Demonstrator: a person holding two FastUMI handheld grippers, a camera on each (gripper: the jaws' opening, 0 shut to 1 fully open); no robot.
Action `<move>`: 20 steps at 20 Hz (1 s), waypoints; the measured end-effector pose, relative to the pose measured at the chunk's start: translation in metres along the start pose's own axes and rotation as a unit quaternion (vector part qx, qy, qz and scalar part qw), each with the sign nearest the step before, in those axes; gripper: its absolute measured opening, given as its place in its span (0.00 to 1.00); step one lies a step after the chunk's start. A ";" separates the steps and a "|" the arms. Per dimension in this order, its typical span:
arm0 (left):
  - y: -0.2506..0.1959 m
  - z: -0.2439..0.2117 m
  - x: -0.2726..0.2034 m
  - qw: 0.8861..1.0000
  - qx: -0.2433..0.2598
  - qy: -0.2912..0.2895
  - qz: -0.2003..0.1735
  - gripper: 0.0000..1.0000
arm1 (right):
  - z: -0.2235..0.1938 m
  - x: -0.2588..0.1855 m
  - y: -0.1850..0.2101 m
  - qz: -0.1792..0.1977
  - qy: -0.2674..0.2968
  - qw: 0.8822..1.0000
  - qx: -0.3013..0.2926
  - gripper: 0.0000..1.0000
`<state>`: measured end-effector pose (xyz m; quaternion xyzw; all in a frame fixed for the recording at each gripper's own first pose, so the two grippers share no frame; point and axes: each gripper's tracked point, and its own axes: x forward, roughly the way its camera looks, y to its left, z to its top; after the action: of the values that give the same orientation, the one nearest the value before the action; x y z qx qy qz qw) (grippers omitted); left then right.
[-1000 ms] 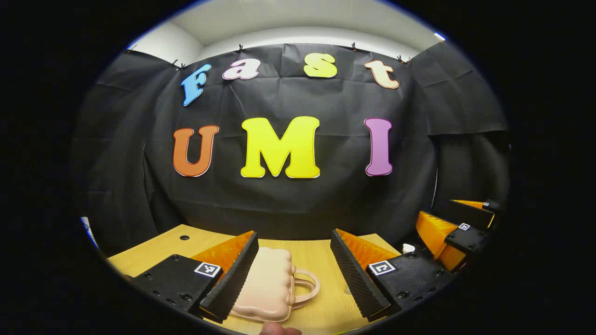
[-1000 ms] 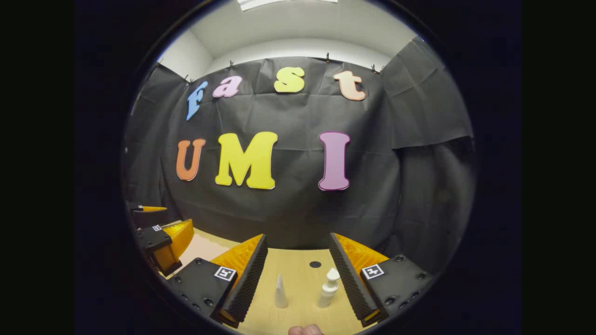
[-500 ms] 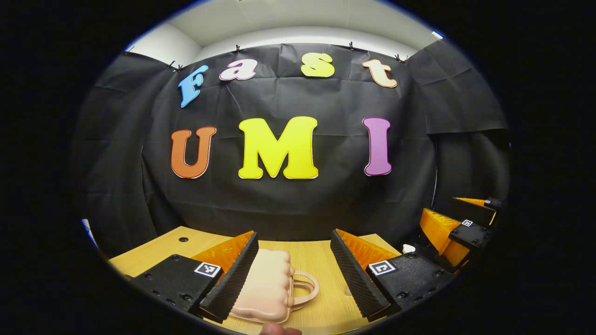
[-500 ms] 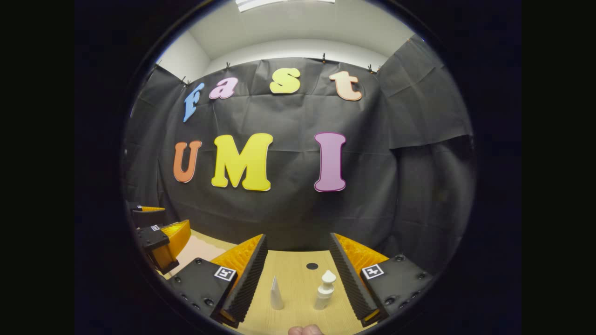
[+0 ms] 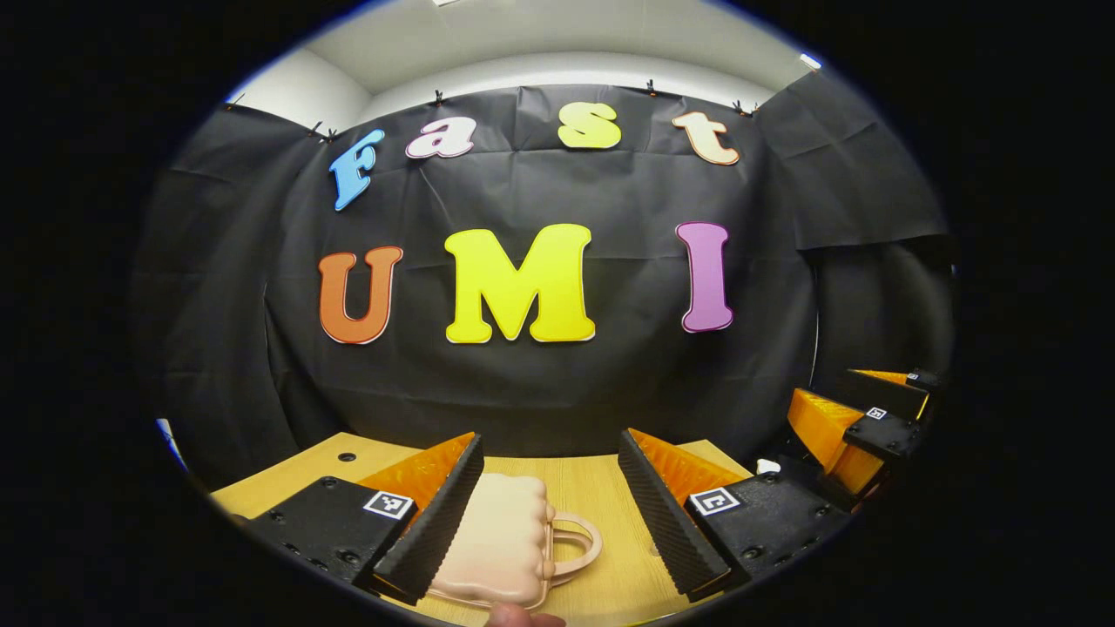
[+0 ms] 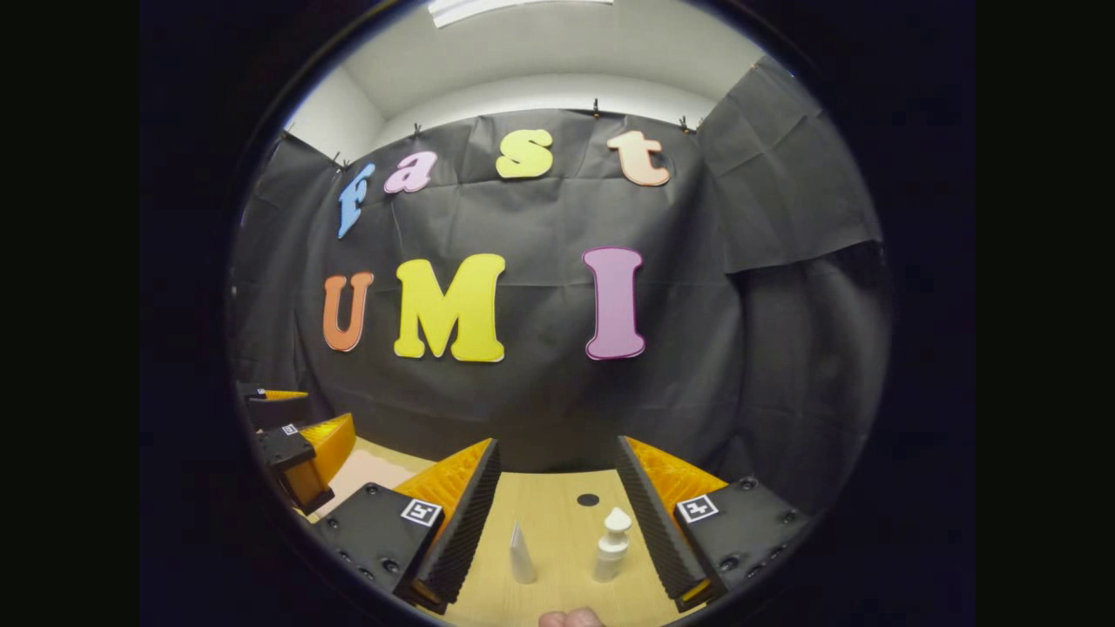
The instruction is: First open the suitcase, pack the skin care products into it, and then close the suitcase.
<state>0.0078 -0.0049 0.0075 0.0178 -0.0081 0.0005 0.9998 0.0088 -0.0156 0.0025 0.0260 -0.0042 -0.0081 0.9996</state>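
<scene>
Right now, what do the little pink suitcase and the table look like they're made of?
The suitcase looks like hard plastic: its smooth, puffy ribbed shell has a soft matte sheen, and the loop handle seems moulded. The table looks like wood or wood-look laminate, with pale grain lines; which one is hard to tell.

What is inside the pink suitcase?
You cannot tell: the suitcase lies shut on the table, so its inside is hidden. The cone tube and pump bottle stand outside, on the table.
</scene>
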 end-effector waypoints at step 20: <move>0.010 0.008 -0.001 1.000 0.006 -0.015 0.014 1.00 | 0.006 0.005 0.020 0.026 -0.005 1.000 -0.009 0.79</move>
<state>0.0071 0.0048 0.0159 0.0238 -0.0231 0.0138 0.9994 0.0137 0.0037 0.0096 0.0170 -0.0098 0.0180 0.9996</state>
